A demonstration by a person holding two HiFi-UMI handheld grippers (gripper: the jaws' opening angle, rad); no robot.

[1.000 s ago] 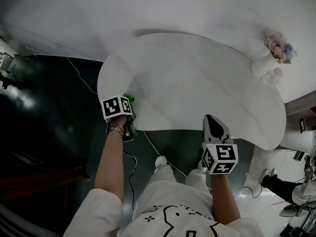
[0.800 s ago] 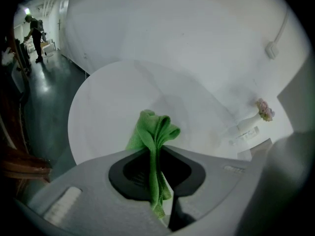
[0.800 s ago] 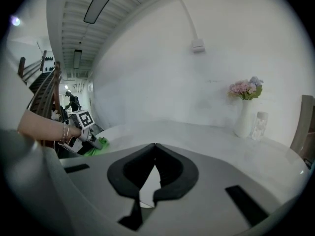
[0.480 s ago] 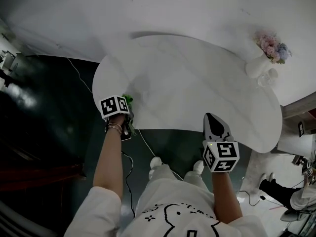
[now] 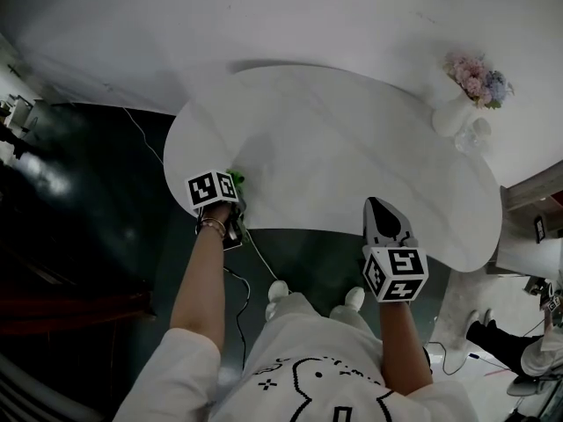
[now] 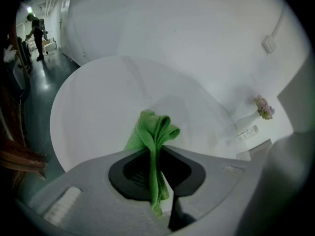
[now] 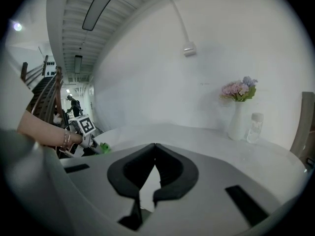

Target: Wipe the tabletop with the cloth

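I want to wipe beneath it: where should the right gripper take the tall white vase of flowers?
Probably the slim upright body of the tall white vase, below the flowers, coming from the left: a clear jar stands close on its right.

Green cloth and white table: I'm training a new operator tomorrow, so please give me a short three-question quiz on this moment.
1. Which gripper is shut on the folded green cloth? A the left gripper; B the right gripper; C neither.
2. True or false: the right gripper is shut with nothing between its jaws.
3. In the head view, what stands at the far right of the white round tabletop?

Key: 1 A. 2 true. 3 a white vase of pink flowers.
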